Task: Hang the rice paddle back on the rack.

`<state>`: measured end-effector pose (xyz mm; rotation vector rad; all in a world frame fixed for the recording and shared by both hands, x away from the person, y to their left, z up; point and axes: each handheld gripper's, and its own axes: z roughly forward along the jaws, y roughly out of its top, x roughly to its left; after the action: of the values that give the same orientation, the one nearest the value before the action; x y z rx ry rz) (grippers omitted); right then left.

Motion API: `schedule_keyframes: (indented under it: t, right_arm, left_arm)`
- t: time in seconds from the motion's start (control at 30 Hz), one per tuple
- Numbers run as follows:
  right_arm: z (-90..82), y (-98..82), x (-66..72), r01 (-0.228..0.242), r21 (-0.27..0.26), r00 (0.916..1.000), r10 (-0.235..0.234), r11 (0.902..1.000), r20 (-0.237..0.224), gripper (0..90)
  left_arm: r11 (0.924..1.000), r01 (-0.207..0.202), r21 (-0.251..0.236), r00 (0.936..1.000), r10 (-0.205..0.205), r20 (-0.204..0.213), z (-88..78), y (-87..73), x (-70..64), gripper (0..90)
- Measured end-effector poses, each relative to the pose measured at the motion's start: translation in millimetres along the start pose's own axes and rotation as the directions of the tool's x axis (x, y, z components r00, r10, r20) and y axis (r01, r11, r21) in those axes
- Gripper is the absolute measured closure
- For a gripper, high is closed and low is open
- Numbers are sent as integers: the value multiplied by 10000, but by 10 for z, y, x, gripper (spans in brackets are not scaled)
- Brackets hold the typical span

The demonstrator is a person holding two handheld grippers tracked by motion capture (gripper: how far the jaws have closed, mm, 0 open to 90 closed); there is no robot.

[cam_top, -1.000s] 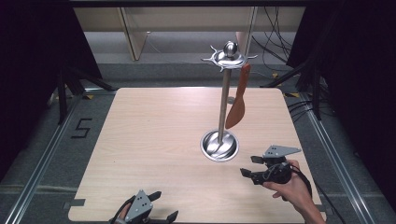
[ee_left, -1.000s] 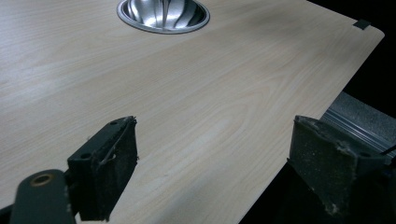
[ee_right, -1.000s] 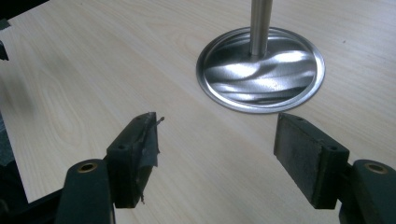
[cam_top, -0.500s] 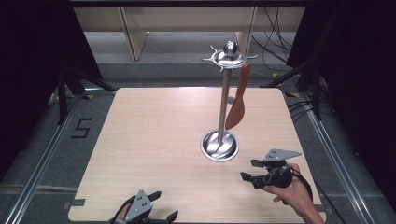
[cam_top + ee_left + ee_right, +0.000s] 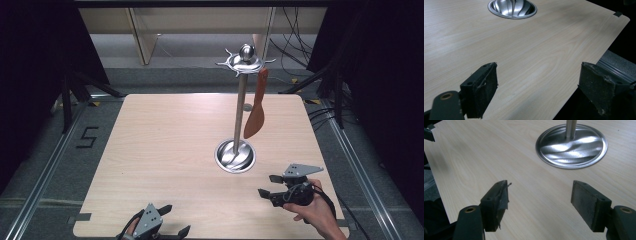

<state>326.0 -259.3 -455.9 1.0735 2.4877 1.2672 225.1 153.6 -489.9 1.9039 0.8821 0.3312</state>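
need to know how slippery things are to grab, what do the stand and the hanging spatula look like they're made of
The stand looks like polished metal, probably stainless steel: its round base mirrors wavy bright highlights and the pole shines silver. The spatula hanging from the top ring is matte orange-brown with no glare, which suggests silicone or plastic, though wood can't be ruled out. The table shows pale wood grain, likely laminate.

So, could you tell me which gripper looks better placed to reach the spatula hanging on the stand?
Probably the right gripper: it hovers open beside the stand's base, on the side where the brown spatula hangs. The left gripper, also open, sits at the near table edge, farther away.
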Motion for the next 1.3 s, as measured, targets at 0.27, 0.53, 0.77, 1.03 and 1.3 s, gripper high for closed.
schedule_keyframes:
  t: [0.27,0.53,0.77,1.03,1.3]
  right_arm:
    - [-30,-65,69,-278,64,9996,277,9996,63,308]
    - [-78,-127,89,-331,129,9994,332,9994,-25,303]
    - [-108,-230,95,-185,211,9998,186,9996,-52,282]
    - [-173,-329,131,-92,424,9998,86,9991,151,273]
    - [-232,-405,131,-98,280,9979,80,9996,645,273]
  left_arm:
    - [9998,173,-79,9998,-173,71,12,-2,-24,147]
    - [9993,290,-214,9995,-288,97,24,-2,-36,147]
    - [10000,89,-2,10000,-89,26,12,-3,-19,147]
    - [9997,199,-112,9998,-198,75,24,-6,-28,147]
    - [9997,211,-131,9998,-210,62,26,-4,-28,147]
